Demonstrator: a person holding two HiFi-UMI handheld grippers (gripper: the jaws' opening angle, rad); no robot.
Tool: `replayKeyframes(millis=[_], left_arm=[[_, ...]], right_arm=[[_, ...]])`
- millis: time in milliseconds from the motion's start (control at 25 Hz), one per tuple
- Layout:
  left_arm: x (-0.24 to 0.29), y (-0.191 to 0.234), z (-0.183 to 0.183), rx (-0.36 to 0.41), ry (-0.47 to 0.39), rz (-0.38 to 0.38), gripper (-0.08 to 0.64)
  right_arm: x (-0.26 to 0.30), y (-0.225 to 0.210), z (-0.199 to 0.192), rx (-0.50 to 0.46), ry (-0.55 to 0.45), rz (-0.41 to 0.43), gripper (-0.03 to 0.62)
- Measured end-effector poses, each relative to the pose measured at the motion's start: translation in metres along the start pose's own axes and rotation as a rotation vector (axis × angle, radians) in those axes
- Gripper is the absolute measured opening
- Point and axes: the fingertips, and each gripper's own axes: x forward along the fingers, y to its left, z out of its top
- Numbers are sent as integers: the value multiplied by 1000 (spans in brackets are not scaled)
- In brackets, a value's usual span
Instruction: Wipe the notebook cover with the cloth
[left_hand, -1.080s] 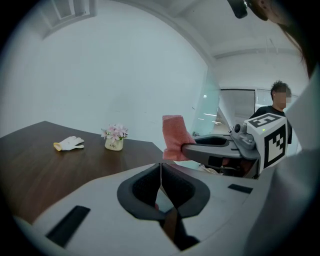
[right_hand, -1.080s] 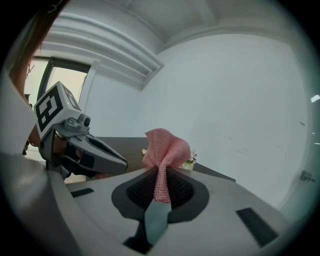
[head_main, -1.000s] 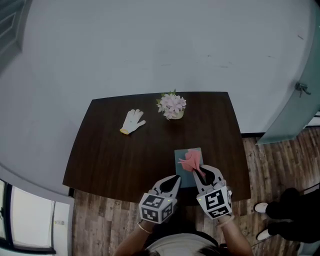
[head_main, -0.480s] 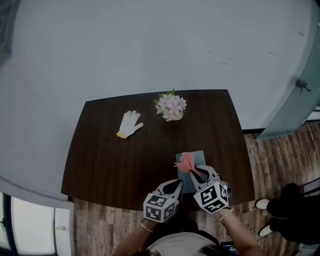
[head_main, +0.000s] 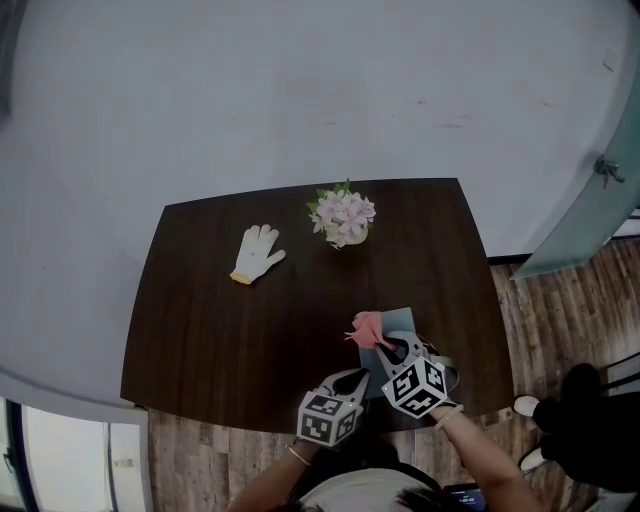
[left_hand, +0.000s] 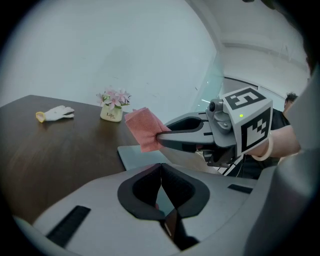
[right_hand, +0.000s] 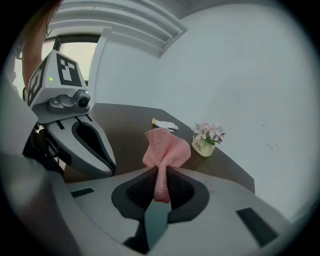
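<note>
A teal notebook (head_main: 404, 320) lies flat near the table's front edge, partly hidden by my right gripper. My right gripper (head_main: 386, 347) is shut on a pink cloth (head_main: 366, 328), which bunches up beyond the jaws above the notebook's left part. In the right gripper view the cloth (right_hand: 165, 147) runs pinched between the pads. My left gripper (head_main: 354, 378) sits just left of it at the table's edge, jaws shut with nothing between them. The left gripper view shows the notebook (left_hand: 142, 155) ahead and the cloth (left_hand: 143, 128) held over it; I cannot tell whether the cloth touches the cover.
A white work glove (head_main: 257, 252) lies at the back left of the dark wooden table (head_main: 220, 320). A small pot of pink flowers (head_main: 343, 215) stands at the back middle. A pale wall rises behind the table. A person's dark shoes (head_main: 575, 400) stand on the wood floor at right.
My right gripper has turned and carried the cloth a little left and nearer over the notebook. The left gripper has drawn back toward the table's front edge.
</note>
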Motion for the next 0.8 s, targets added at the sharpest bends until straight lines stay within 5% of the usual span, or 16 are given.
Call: replayKeyframes(millis=[800], left_arm=[[43, 34, -35, -50, 139, -10, 20]], right_arm=[[91, -6, -38, -42, 199, 133, 48]])
